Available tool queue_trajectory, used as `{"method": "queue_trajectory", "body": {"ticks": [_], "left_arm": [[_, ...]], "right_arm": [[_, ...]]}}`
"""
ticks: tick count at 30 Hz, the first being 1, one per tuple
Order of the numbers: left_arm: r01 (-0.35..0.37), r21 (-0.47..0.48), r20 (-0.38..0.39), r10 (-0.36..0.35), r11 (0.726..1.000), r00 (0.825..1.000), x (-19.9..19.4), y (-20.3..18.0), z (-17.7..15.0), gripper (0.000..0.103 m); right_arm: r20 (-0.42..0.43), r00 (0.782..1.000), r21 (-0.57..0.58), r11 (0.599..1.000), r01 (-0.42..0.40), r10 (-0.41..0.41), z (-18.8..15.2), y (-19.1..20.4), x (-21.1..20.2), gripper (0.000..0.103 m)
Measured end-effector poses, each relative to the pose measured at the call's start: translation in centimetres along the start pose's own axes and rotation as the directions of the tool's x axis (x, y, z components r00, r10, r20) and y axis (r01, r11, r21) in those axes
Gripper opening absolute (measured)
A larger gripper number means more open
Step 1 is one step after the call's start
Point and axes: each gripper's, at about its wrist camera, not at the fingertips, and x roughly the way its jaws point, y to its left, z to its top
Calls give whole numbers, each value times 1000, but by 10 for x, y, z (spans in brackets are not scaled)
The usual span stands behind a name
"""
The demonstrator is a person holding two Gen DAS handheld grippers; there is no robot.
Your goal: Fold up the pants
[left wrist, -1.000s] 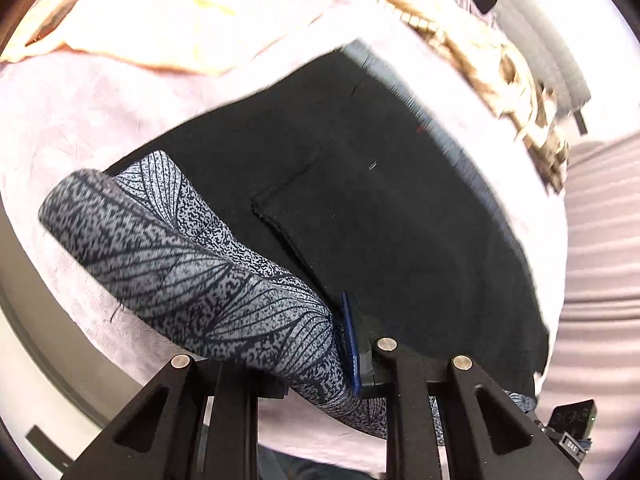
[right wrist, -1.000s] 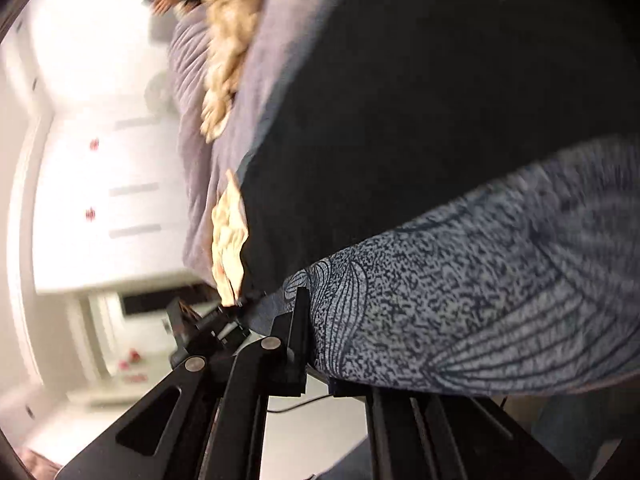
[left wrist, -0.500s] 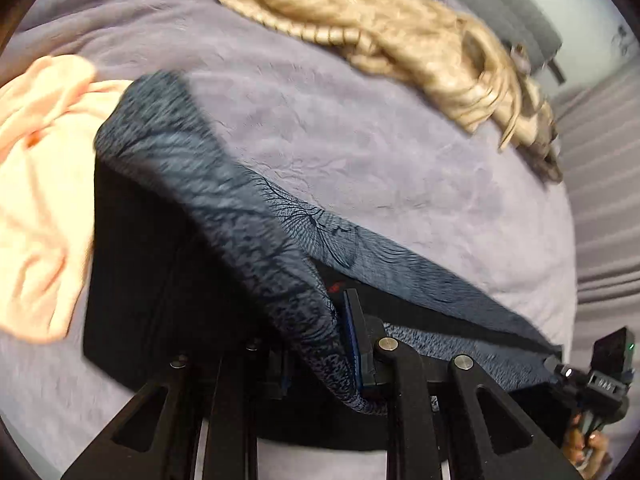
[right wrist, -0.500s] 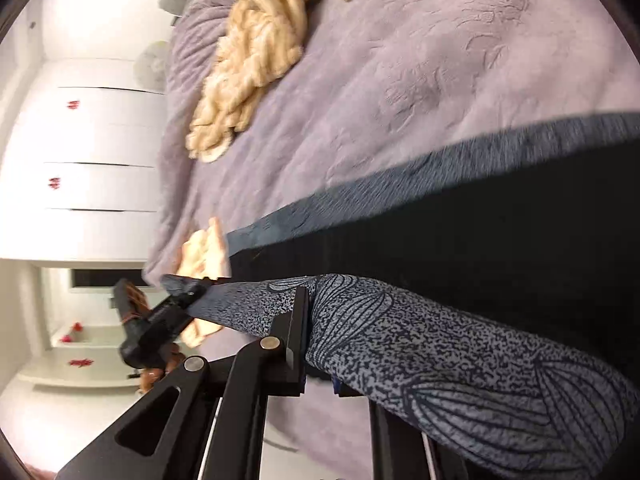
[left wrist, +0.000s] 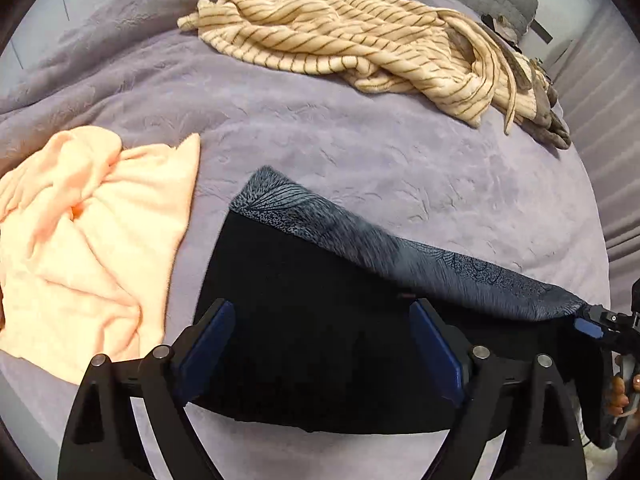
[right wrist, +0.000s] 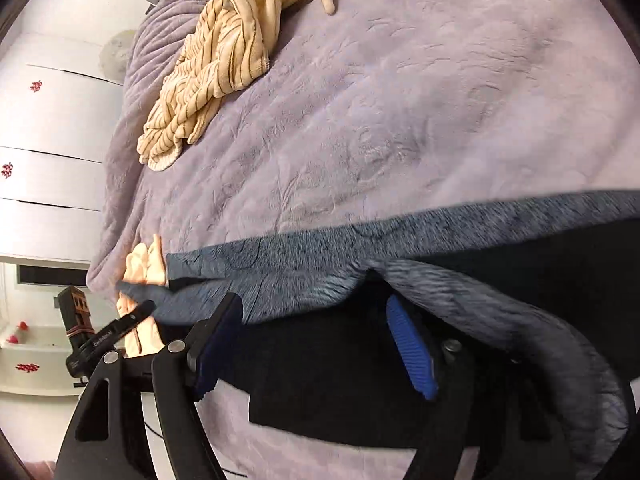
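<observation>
The pants (left wrist: 320, 276) are black with a grey-blue leaf-patterned band (left wrist: 440, 268) and lie folded on the purple bedspread (left wrist: 380, 148). My left gripper (left wrist: 320, 312) hangs over the black cloth, its jaws opening wide, with nothing pressed between the blue pads. In the right wrist view the patterned band (right wrist: 304, 268) runs across the fold and drapes loosely over one finger (right wrist: 412, 348). The right gripper (right wrist: 312, 304) is also opening, its pads off the cloth. Each gripper shows at the edge of the other's view, the right gripper (left wrist: 600, 324) and the left gripper (right wrist: 116, 332).
An orange garment (left wrist: 88, 240) lies crumpled just left of the pants. A beige striped garment (left wrist: 360, 40) sprawls across the far side of the bed. White drawer fronts (right wrist: 48, 168) stand beyond the bed's edge. A hand (left wrist: 620, 396) holds the right gripper's handle.
Both grippers carried the patterned edge over the black part to the far side, then opened and let it go. The band now rests across the fold.
</observation>
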Motion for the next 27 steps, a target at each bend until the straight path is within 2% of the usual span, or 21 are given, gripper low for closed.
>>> {"method": "queue_trajectory", "body": {"ticks": [2,4,6,8,10,13,15,17,18,21,23,25,27], "left_arm": [[-14,-27,-19,14,1000,1000,3,5,2,89],[-28,-30,-41,26,999,999,9,-2,2,89],[-37,17,-41,38,999,998,10,-21,-4,89],[-32,100,-40,36,995,999,12,-50,-13,89],[-6,175,-72,18,984,997,21,-88,-26,89],[104,279,-147,-64,955,987,32,-146,-47,89],[153,347,-177,-95,925,980,38,-190,-64,89],[197,414,-211,-117,889,971,47,-237,-80,89],[210,428,-220,-123,879,968,50,-251,-86,89],[259,456,-265,-148,852,953,57,-301,-104,89],[295,476,-296,-165,829,941,61,-328,-116,89],[336,508,-332,-180,793,926,67,-353,-129,89],[367,536,-370,-179,760,911,74,-370,-139,89]], "right_arm": [[-10,1000,23,1000,3,-3,-3,-10,-1,78],[20,1000,68,997,23,-24,5,-23,2,78],[90,996,141,990,6,-19,13,-32,-2,78],[141,989,177,982,-64,39,10,-30,-12,78],[132,989,145,986,-81,62,-4,-23,-23,78],[125,991,68,997,30,-38,-44,-22,-52,78],[138,981,66,990,124,-133,-80,-39,-81,78],[143,964,98,973,211,-224,-113,-67,-112,78],[132,952,134,957,258,-275,-133,-87,-126,78],[69,936,215,921,324,-345,-181,-143,-154,78],[22,947,276,912,302,-321,-205,-176,-158,78],[16,972,375,902,212,-235,-228,-212,-160,78],[65,988,463,882,92,-138,-245,-242,-165,78]]}}
